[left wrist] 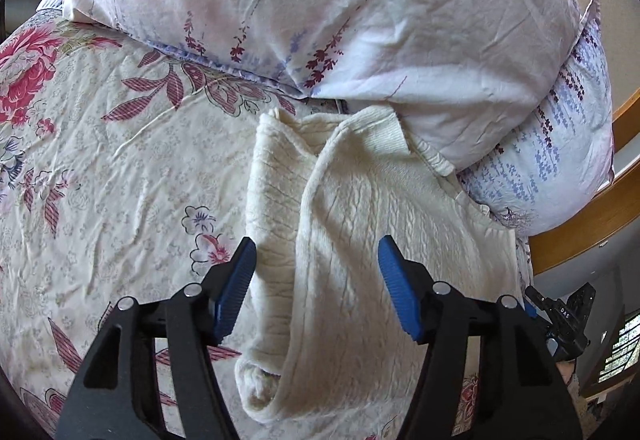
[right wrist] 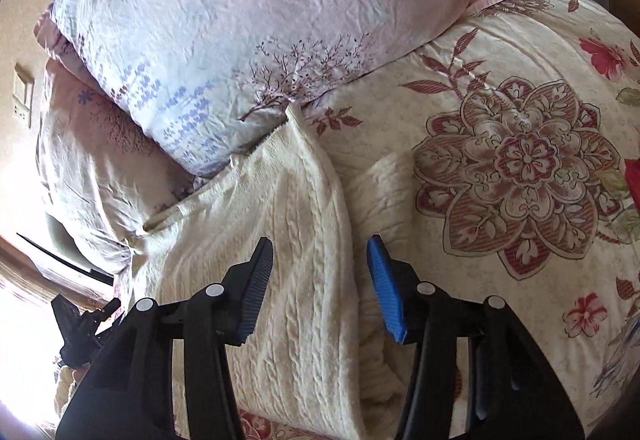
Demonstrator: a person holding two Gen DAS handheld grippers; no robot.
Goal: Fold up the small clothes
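Floral bedspread (left wrist: 120, 168) under my cream sweater (left wrist: 360, 224), folded beside pillows (left wrist: 320, 0); left gripper (left wrist: 316, 260) and right gripper (right wrist: 320, 256) hover parted, empty.

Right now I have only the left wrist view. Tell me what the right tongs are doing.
Observer: The right tongs stand open above the cream sweater, with nothing pinched between the pads.
Operator: Say what lies on their far side from me.
Observer: The floral bedspread, with a large round flower motif right beside the sweater.
Operator: Name anything past the pillows on that camera.
Observer: A wall switch plate shows beyond the lower pillow, at the picture's left edge.
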